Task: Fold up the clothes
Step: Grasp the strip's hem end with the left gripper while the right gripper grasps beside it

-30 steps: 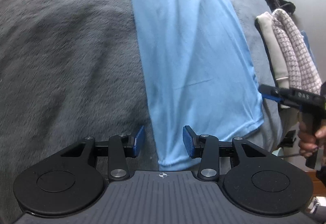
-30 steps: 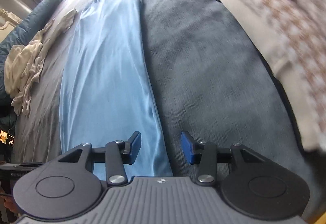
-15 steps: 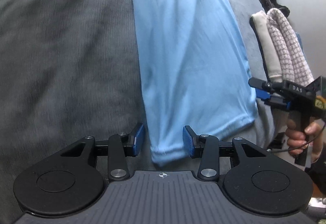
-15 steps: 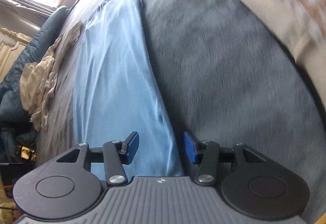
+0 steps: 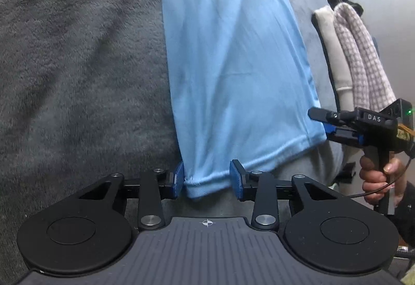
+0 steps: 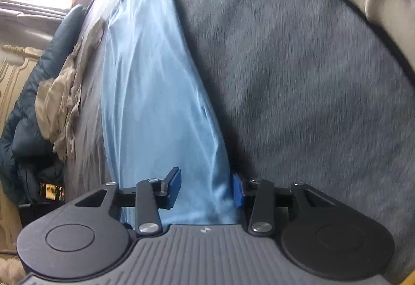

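Grey blanket (image 5: 77, 64) across bed, far left; blue shirt (image 5: 233, 64) laid long and narrow on it, hem toward cameras. Left gripper (image 5: 206, 179) at hem's left corner, jaws closing, cloth between pads, left pad touching the fold, right pad not yet pressing; right gripper (image 6: 206, 189) at right corner, jaws closing, cloth between, not yet clamped. Folded checked cloth (image 5: 363, 56) at right edge.

Light-blue garment (image 5: 233, 64); grey blanket (image 5: 77, 64)

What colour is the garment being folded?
Light blue garment, plain with no pattern; the left wrist view shows it best.
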Demonstrator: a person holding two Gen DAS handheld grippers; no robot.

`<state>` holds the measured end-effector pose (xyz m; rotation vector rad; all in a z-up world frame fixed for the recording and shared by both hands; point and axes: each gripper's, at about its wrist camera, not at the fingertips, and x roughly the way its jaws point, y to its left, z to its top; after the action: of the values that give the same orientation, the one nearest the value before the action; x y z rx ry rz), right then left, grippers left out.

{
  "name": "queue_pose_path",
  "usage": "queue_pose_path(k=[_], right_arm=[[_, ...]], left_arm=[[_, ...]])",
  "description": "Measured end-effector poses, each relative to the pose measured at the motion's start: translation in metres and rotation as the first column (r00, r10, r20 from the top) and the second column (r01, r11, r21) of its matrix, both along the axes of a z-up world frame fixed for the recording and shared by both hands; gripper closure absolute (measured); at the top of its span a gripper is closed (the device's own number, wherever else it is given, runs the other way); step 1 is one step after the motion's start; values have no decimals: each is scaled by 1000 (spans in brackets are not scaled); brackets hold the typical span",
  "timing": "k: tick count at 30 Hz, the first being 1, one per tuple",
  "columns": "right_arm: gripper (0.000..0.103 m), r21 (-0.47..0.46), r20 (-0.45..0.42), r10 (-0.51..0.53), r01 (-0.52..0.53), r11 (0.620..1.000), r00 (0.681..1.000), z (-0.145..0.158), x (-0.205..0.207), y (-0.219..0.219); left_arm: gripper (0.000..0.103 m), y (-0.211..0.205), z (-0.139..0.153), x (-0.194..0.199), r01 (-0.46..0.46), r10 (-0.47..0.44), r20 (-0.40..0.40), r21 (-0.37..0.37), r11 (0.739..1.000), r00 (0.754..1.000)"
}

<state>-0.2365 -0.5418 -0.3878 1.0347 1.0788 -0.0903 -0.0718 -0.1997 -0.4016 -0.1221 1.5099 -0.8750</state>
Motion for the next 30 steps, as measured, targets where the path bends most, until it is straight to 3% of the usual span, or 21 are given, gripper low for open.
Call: queue_pose_path(k=[2,7,10,21,30], right_arm=[[67,24,-19,5,-5,1000,1000,-2,-5,5],[88,22,-45,26,-25,999,999,-1,-9,12],[93,7,-43,37,-37,999,998,4,-11,11],[94,-44,9,51,-50,998,999,37,-9,10],[94,-91,99,42,-33,995,994,59,20,3]], left_arm=[[73,-2,-1,1,-5,6,-2,9,1000,1000],[94,-10,6,-2,47,-49,52,34,998,997],[97,-15,13,-4,73,-76,89,40,997,993],[98,17,40,4,56,-52,172,-15,998,984],[98,8,64,25,3,13,253,-66,998,967]])
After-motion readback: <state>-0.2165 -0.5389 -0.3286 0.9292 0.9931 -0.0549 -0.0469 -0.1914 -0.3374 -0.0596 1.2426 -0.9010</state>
